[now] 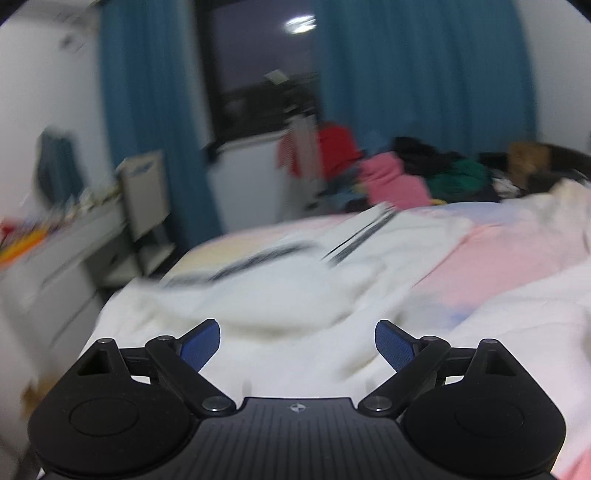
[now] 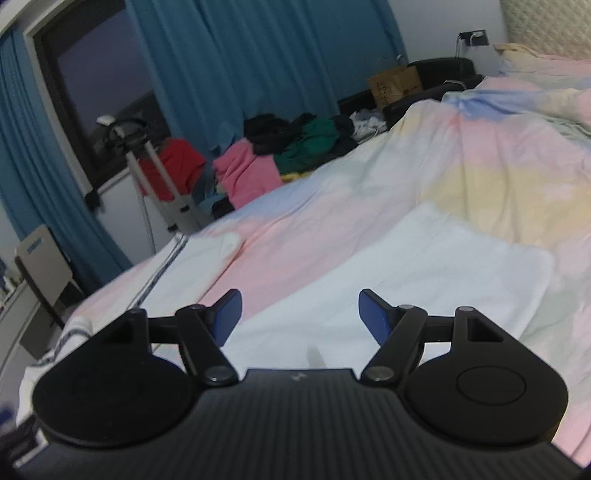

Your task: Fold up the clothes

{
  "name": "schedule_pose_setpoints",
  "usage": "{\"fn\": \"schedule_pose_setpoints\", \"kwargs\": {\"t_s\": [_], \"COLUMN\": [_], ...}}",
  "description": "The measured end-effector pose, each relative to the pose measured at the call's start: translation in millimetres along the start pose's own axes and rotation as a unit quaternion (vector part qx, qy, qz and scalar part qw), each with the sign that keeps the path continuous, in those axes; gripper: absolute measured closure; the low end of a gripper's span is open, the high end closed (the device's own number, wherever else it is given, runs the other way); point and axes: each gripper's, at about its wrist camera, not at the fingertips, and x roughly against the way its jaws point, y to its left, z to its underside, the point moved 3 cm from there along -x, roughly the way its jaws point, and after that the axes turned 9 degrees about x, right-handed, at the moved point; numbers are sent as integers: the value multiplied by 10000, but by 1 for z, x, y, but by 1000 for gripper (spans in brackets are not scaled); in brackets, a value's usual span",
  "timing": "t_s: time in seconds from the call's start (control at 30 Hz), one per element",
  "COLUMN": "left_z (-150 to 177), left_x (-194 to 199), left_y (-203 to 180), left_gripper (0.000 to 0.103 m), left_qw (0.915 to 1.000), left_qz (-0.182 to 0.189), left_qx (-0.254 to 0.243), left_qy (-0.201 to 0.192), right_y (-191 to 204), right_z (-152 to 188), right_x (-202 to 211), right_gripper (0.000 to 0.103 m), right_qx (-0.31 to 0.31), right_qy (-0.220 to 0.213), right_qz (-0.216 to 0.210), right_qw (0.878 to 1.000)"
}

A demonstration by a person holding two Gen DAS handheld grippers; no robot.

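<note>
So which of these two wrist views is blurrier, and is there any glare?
Left wrist view: heavily smeared, the white garment and its dark stripes streaked, a bright lamp reflection in the window. Right wrist view: sharper, bed cover readable, only mild softness; no glare. Both bend at the edges from the fisheye.

A black two-finger right gripper [image 2: 300,317] with blue pads hangs wide open above a white folded garment [image 2: 424,273] on the pastel patchwork bedspread [image 2: 480,155]; beyond it, a heap of coloured clothes [image 2: 280,155].
</note>
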Motion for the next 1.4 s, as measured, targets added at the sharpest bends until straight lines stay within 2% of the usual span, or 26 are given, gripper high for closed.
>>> {"fn": "schedule_pose_setpoints", "kwargs": {"t_s": [0.07,0.17,0.27,0.37,0.43,0.5,0.57,0.6,0.63,0.67,0.73,0.83,0.93,1.07,1.17,1.27,1.37,1.4], "left_z": [-10,-18,-21,-22,-23,-20,-17,-18,-19,-21,-26,-40,-65,-85,-90,-83,-64,-58], "left_x": [-27,-76,-147,-212,-250,-280,-307,-314,-317,-318,-313,-293,-263,-220,-197,-184,-190,-193], "left_y": [-42,-107,-158,-194,-210,-219,-225,-227,-227,-228,-232,-240,-249,-284,-319,-356,-386,-391], "left_gripper": [10,10,15,18,29,30,40,55,75,86,94,96,98,98,98,98,95,91], "left_qw": [9987,9939,9917,9927,9932,9938,9929,9924,9918,9914,9916,9913,9910,9809,9733,9634,9608,9601], "left_qz": [293,670,861,765,702,534,478,579,746,849,867,923,977,1517,2060,2588,2693,2726], "left_qx": [-374,-813,-932,-933,-904,-920,-971,-950,-894,-867,-901,-932,-725,-743,-509,-341,-575,-596], "left_qy": [-164,-330,-224,15,210,325,486,532,523,487,335,-102,-555,-969,-874,-605,-318,-196], "right_y": [5,-3,-21,-37,-42,-47,-52,-52,-53,-54,-55,-54,-56,-57,-64,-73,-82,-84], "right_z": [5,12,19,24,29,35,39,41,43,44,44,42,42,41,39,38,38,39], "right_x": [-9,-25,-44,-65,-79,-94,-109,-115,-120,-124,-127,-120,-114,-108,-105,-103,-103,-103], "right_gripper": [31,31,31,31,31,31,31,31,31,31,31,31,31,31,31,31,31,31], "right_qx": [49,50,-219,-504,-578,-717,-863,-896,-929,-963,-1022,-1120,-1208,-1264,-1325,-1475,-1638,-1631], "right_qy": [60,87,164,262,308,386,485,521,556,590,617,551,549,520,456,421,373,349], "right_qz": [-80,60,203,246,280,284,215,237,256,263,267,224,255,296,421,520,497,503], "right_qw": [9999,9999,9994,9981,9975,9963,9949,9943,9938,9933,9925,9919,9908,9902,9892,9868,9845,9847]}}
